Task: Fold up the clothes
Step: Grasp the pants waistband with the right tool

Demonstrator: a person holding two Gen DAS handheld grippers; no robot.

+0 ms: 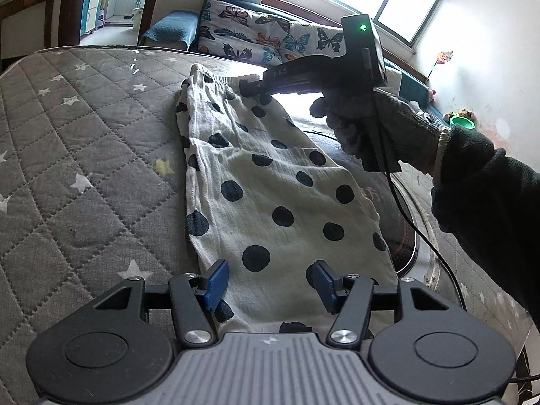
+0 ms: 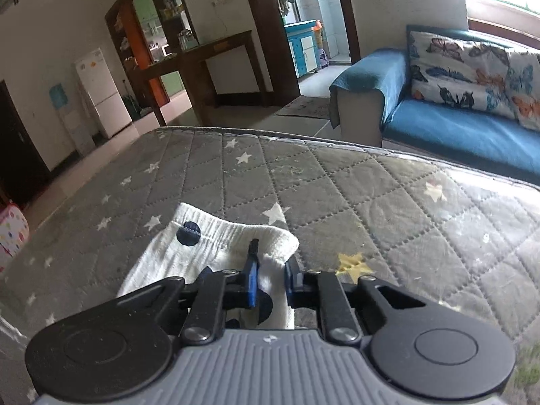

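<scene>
Far left, the grey quilted mattress (image 1: 84, 155) with its white stars fills the view, and across its middle lies the white polka-dot garment (image 1: 270, 195), spread flat and running away from the left wrist camera. Over its near hem hangs the left gripper (image 1: 270, 283), blue pads (image 1: 216, 283) spread wide apart with cloth lying between them, neither one pressing on it. Up at the far end of the garment is the right gripper (image 1: 251, 87), carried by a gloved hand (image 1: 357, 125) in a dark sleeve. Over to the right wrist view: that right gripper (image 2: 271, 280) has its fingers closed on a bunched fold of the garment's elastic waistband (image 2: 236, 236), pinching it just above the mattress. Beyond sits a blue sofa (image 2: 455, 128) with a butterfly-print cushion (image 2: 472, 77).
</scene>
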